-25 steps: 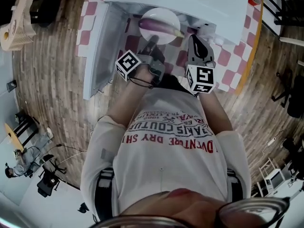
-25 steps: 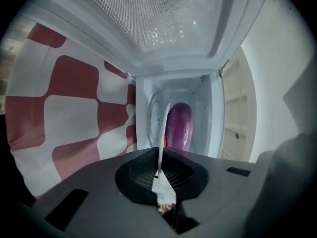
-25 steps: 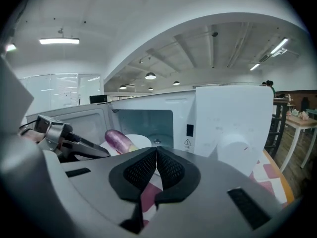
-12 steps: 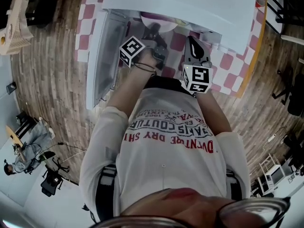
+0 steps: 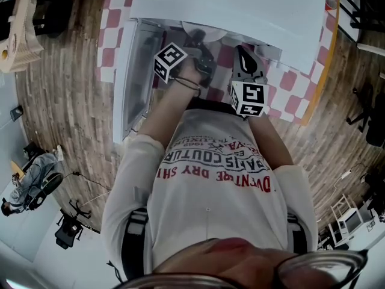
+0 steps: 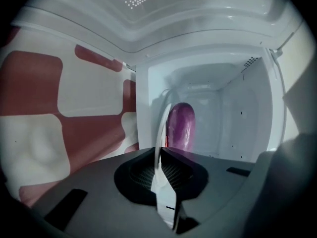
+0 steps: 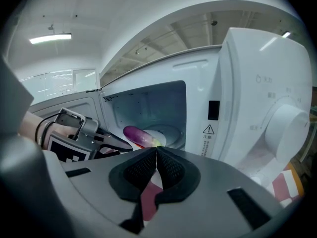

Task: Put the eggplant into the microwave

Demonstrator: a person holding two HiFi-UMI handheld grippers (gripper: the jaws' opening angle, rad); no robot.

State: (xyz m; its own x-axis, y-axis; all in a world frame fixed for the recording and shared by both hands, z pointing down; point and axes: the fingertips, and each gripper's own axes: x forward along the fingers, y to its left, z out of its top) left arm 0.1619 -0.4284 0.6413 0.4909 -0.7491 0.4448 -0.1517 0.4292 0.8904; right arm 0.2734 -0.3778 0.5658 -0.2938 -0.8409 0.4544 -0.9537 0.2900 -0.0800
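The person is standing at a white microwave [image 5: 228, 5] that is sitting on a red-and-white checked tablecloth [image 5: 289, 77], with its door [image 5: 133, 71] hanging open to the left. The left gripper [image 5: 198, 48] is reaching into the open front of the oven. In the left gripper view its jaws are clamping shut on the near rim of a white plate [image 6: 161, 133], which is showing edge-on between the pads. The purple eggplant [image 6: 181, 125] is lying on that plate, beyond the jaws, with the white walls of the oven cavity [image 6: 233, 113] standing behind it.

In the right gripper view the eggplant [image 7: 137, 134] is resting on the plate [image 7: 166, 132] in the lower left of the cavity, close to its mouth, and the left gripper [image 7: 124, 144] is coming in from the left to hold the plate's edge. Whether the plate is touching the cavity floor cannot be told.

The right gripper [image 7: 156, 150] is hovering just in front of the oven, to the right of the left one, with its jaws pressing together on nothing. In the head view it [image 5: 243, 52] is pointing towards the oven's front below the control panel [image 7: 282, 123], which is showing a round dial on the right. Only the near edge of the plate [image 5: 204, 32] is peeking out from under the oven's top there.
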